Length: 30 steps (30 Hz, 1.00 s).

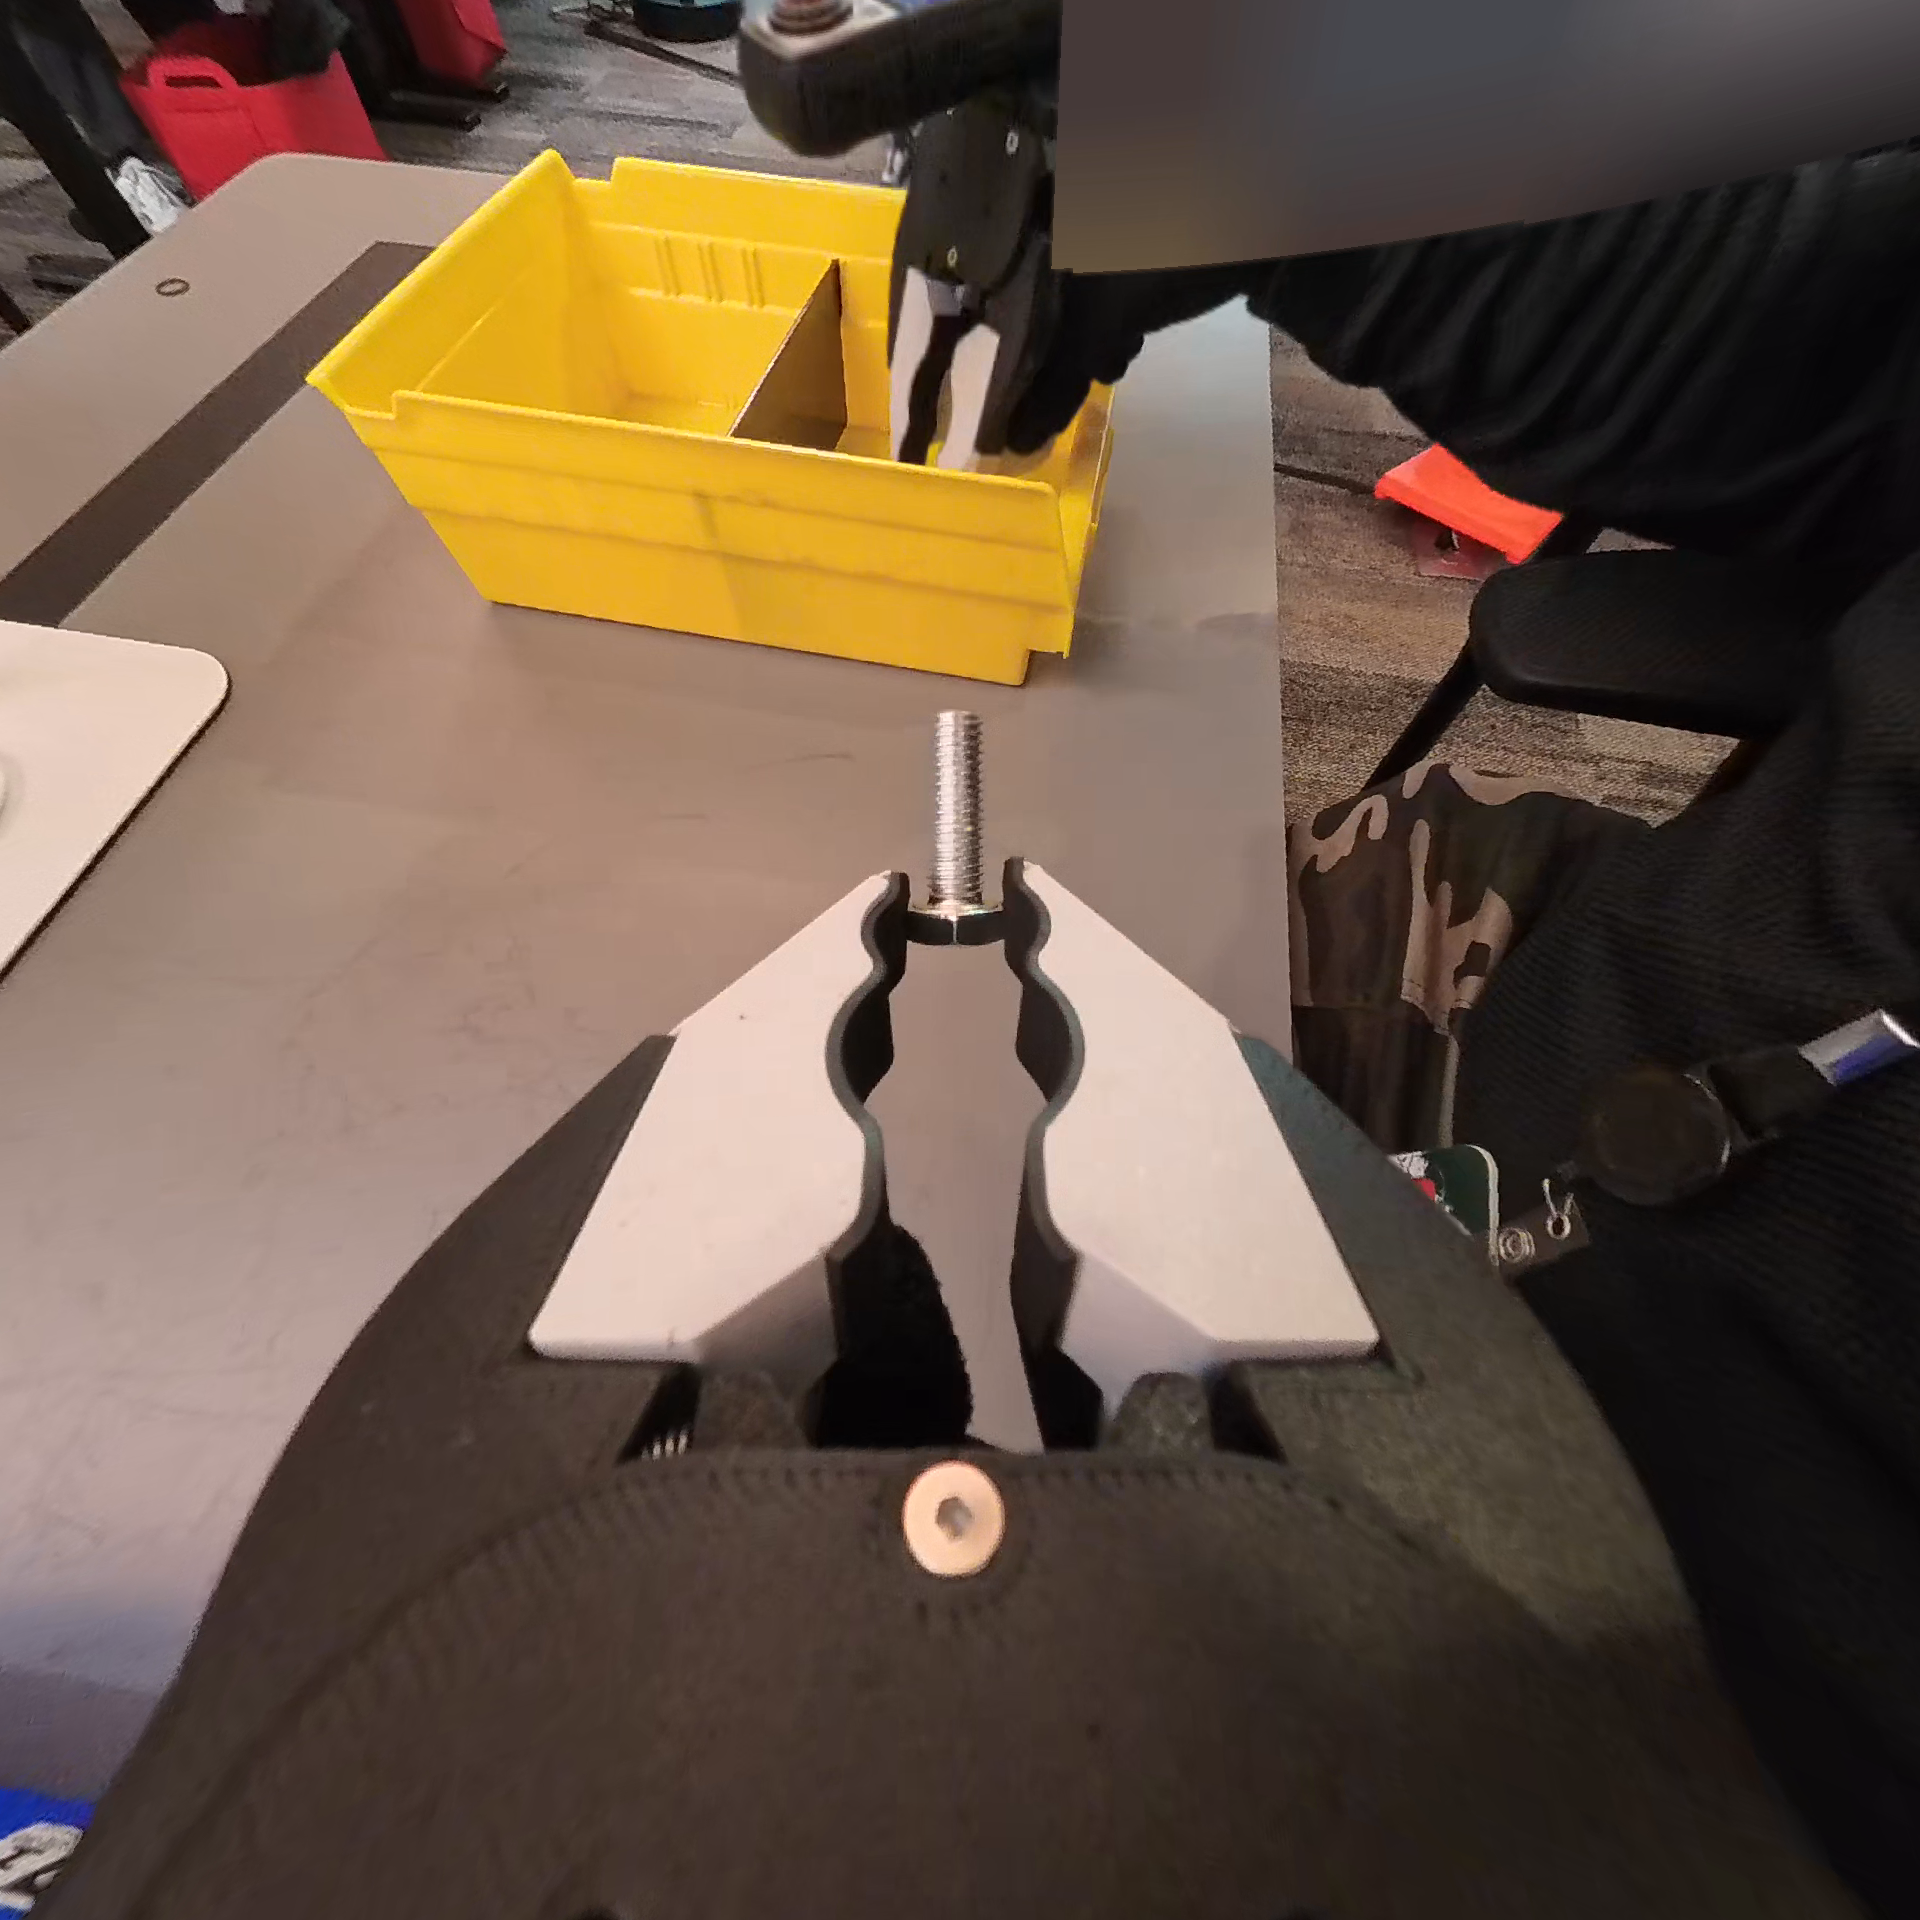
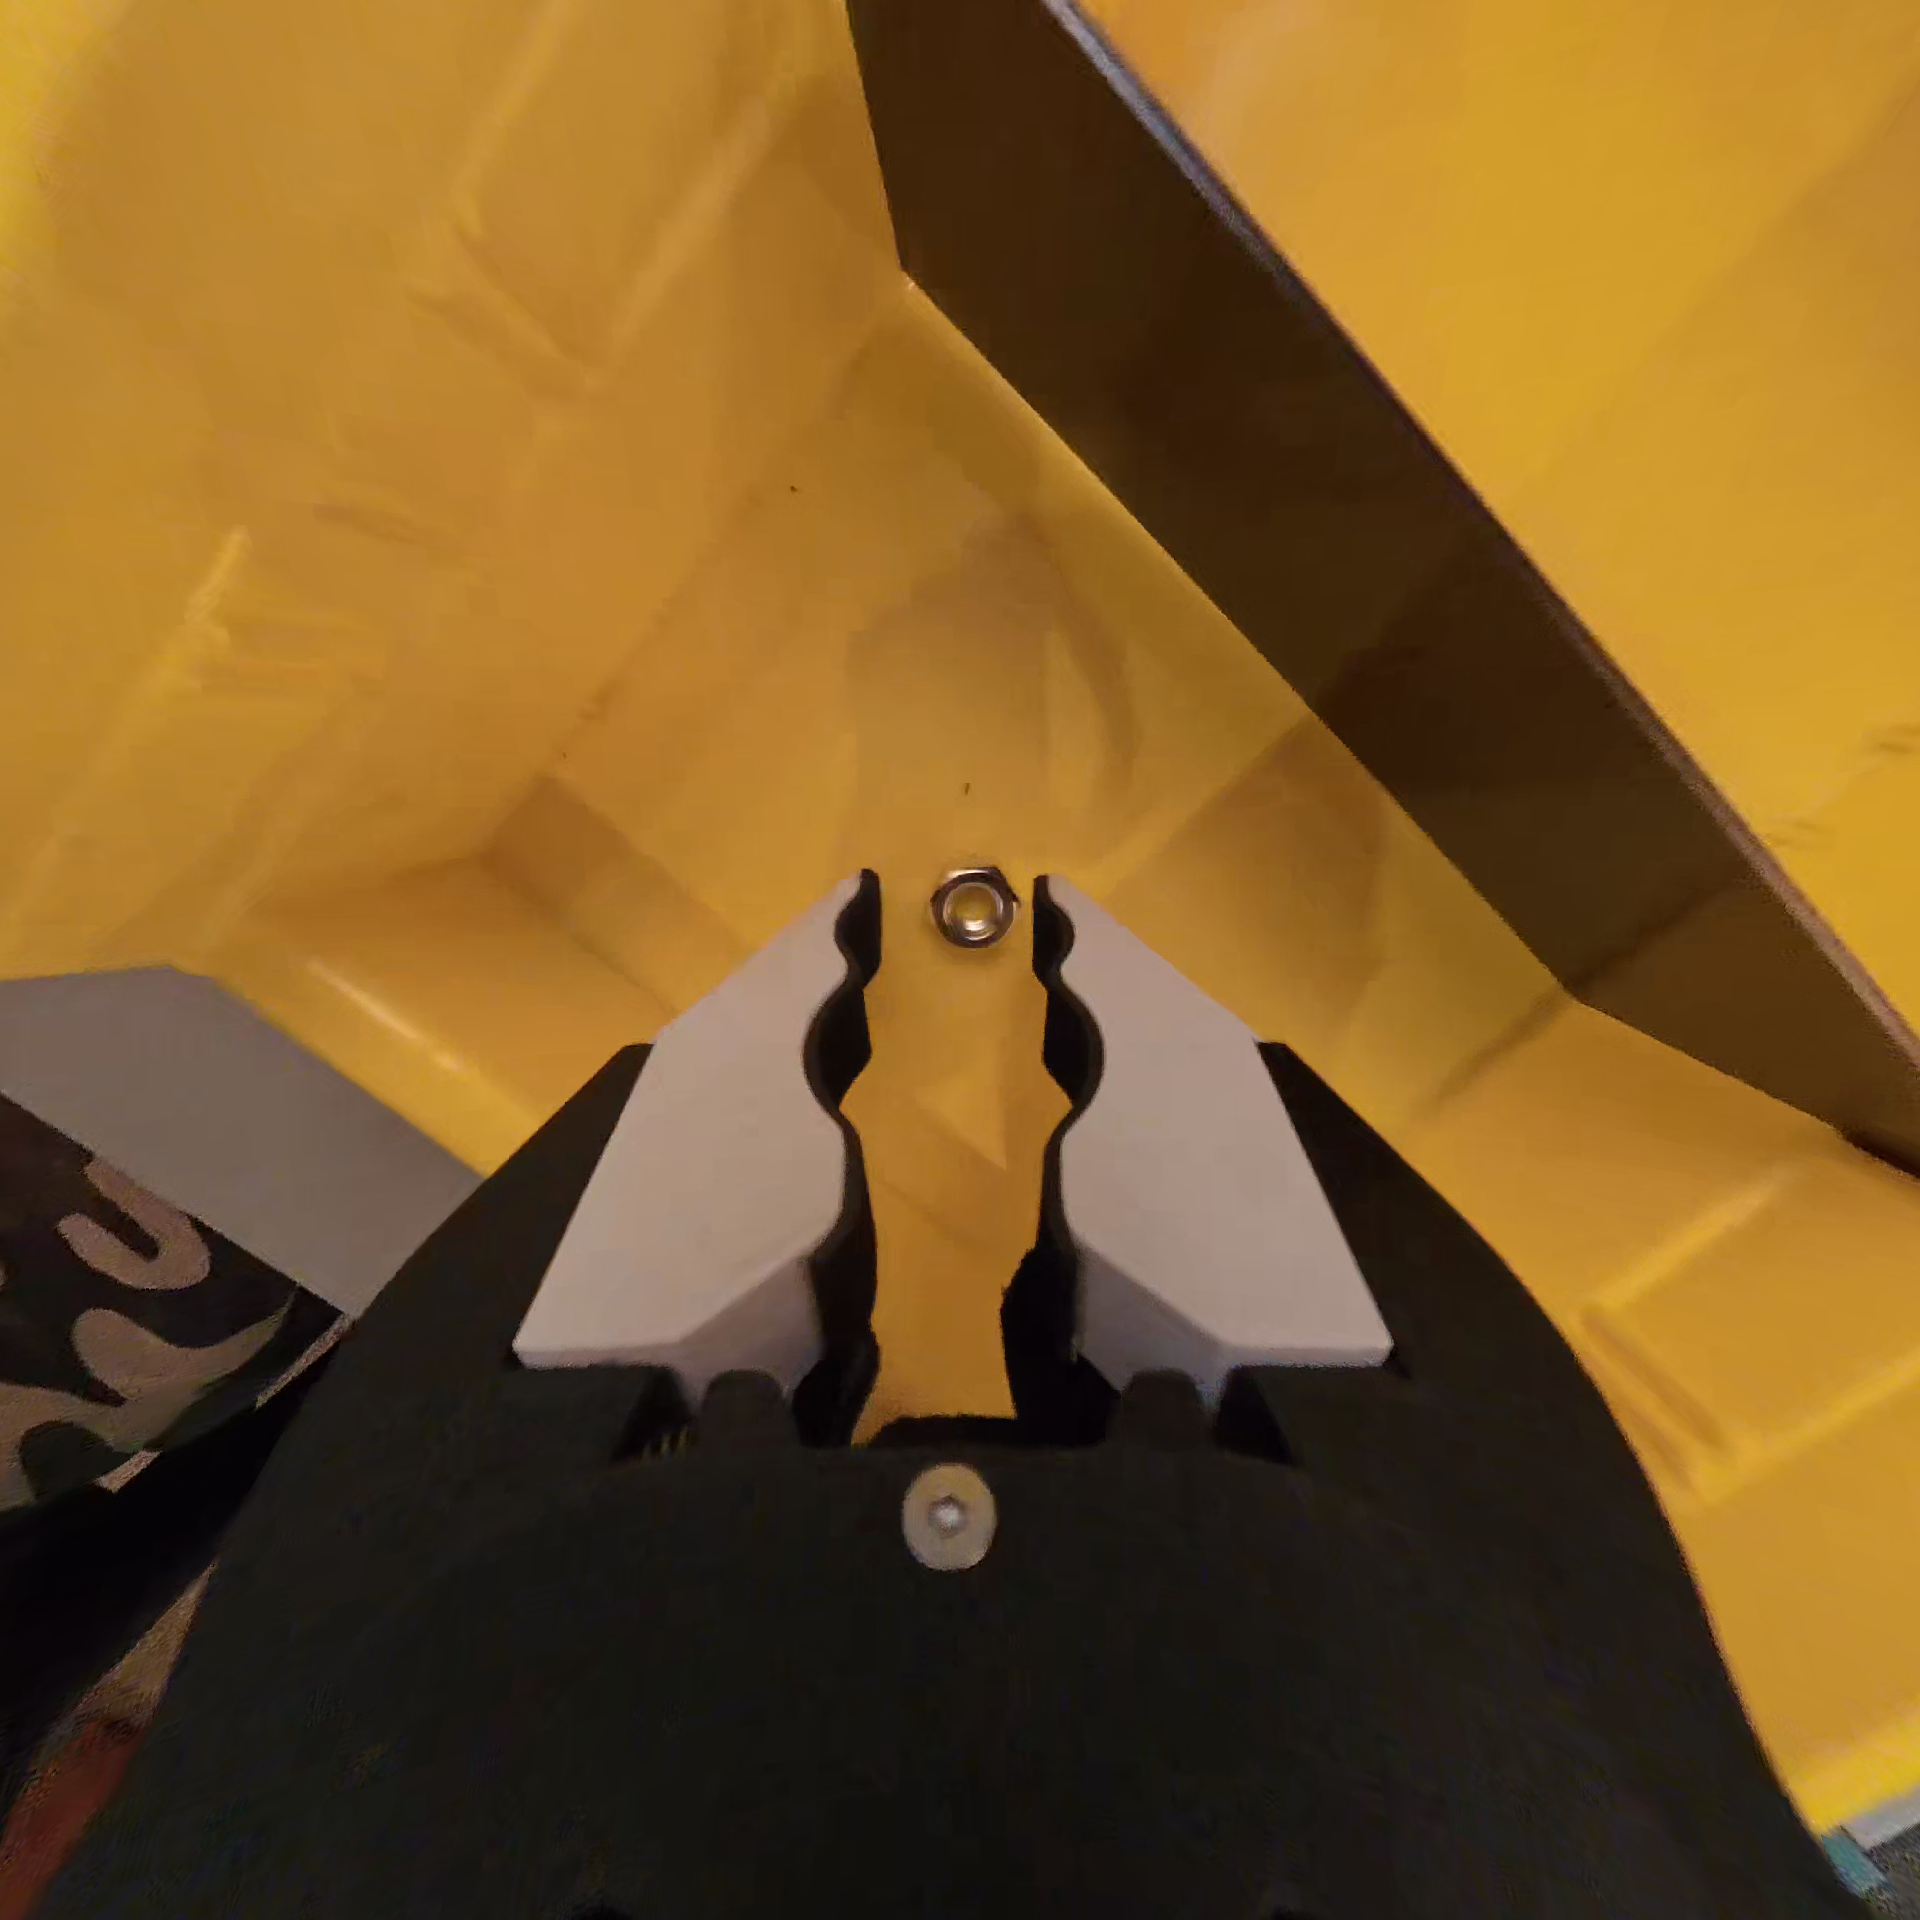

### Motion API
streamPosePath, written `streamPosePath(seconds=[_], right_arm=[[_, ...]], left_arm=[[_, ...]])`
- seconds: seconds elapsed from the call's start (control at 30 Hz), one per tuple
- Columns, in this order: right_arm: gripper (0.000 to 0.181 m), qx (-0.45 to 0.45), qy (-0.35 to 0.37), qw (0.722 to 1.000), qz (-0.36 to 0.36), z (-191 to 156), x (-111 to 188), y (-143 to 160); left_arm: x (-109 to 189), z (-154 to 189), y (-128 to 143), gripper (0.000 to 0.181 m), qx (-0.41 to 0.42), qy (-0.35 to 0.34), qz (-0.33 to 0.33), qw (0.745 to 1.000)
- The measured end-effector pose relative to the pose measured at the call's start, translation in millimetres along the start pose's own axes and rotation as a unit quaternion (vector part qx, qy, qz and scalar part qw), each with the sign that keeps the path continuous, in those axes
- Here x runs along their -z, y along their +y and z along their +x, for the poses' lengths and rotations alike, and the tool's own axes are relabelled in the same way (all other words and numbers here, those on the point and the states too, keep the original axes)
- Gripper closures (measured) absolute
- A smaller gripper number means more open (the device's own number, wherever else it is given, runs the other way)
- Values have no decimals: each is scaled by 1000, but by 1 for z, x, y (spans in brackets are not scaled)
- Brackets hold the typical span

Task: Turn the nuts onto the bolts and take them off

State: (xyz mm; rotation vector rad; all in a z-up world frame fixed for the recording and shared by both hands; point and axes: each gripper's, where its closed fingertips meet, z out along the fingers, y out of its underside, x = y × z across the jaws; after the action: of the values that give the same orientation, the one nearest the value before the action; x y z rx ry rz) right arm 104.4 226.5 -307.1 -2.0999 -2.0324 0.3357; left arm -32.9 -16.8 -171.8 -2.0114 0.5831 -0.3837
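- The left wrist view looks along its fingers, low over the table [image 1: 520, 935], toward the far edge and the bin [image 1: 727, 540], which stands some way off.
- The right wrist view looks steeply down into the bin [image 2: 416, 416], very near its floor.
- Both views share the bin and its divider [image 1: 800, 364].

No legible txt anywhere; badge [image 1: 1449, 1184] by the chair has print, too small to read.
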Motion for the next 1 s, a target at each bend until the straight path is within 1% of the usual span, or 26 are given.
streamPosePath(seconds=[0.03, 0.1, 0.17, 0.2, 0.27, 0.33, 0.37, 0.4, 0.47, 0.57, 0.6, 0.63, 0.67, 0.7, 0.73, 0.87, 0.93, 0.97, 1.0], right_arm=[[152, -3, 2, 1000, 5, 0, 3, -2], [156, 0, 20, 999, 42, -1, 24, -14], [158, 14, 20, 992, 122, -17, 60, -43], [158, 29, 4, 984, 178, -34, 81, -62], [157, 82, -57, 953, 285, -86, 120, -101], [156, 128, -140, 909, 371, -145, 150, -131], [156, 142, -174, 889, 400, -170, 158, -142], [155, 148, -198, 875, 416, -188, 161, -151], [154, 147, -245, 858, 426, -213, 154, -163], [157, 130, -319, 829, 441, -239, 151, -173], [157, 133, -332, 827, 434, -246, 147, -174], [160, 138, -331, 831, 425, -249, 141, -174], [169, 144, -332, 831, 422, -253, 138, -174], [174, 145, -340, 826, 425, -257, 139, -174], [174, 141, -345, 822, 431, -258, 140, -175], [174, 144, -341, 825, 427, -253, 145, -174], [174, 140, -323, 831, 431, -237, 152, -177], [174, 136, -301, 837, 437, -221, 157, -179], [174, 130, -267, 847, 440, -198, 161, -182]], left_arm=[[-1, -1, -1, 164, 2, 0, 3, 1000], [-2, 0, -4, 165, 4, 2, 10, 1000], [-4, 0, -9, 164, 7, 1, 26, 1000], [-5, 2, -12, 165, 13, 9, 37, 999], [-6, 4, -20, 165, 28, 20, 65, 997], [-7, 7, -26, 165, 40, 34, 88, 995], [-7, 8, -29, 165, 45, 38, 95, 994], [-6, 9, -32, 164, 45, 37, 105, 993], [-3, 14, -37, 165, 42, 43, 115, 992], [-2, 16, -38, 165, 36, 40, 113, 992], [-2, 17, -38, 165, 37, 43, 114, 992], [-2, 17, -38, 165, 37, 43, 115, 992], [-2, 17, -38, 165, 35, 43, 115, 992], [-3, 18, -38, 165, 35, 45, 115, 992], [-2, 18, -39, 165, 36, 46, 119, 991], [-3, 17, -46, 165, 57, 55, 136, 988], [0, 10, -48, 164, 54, 38, 138, 988], [3, 7, -49, 166, 55, 33, 143, 988], [8, 3, -51, 169, 57, 29, 148, 987]])
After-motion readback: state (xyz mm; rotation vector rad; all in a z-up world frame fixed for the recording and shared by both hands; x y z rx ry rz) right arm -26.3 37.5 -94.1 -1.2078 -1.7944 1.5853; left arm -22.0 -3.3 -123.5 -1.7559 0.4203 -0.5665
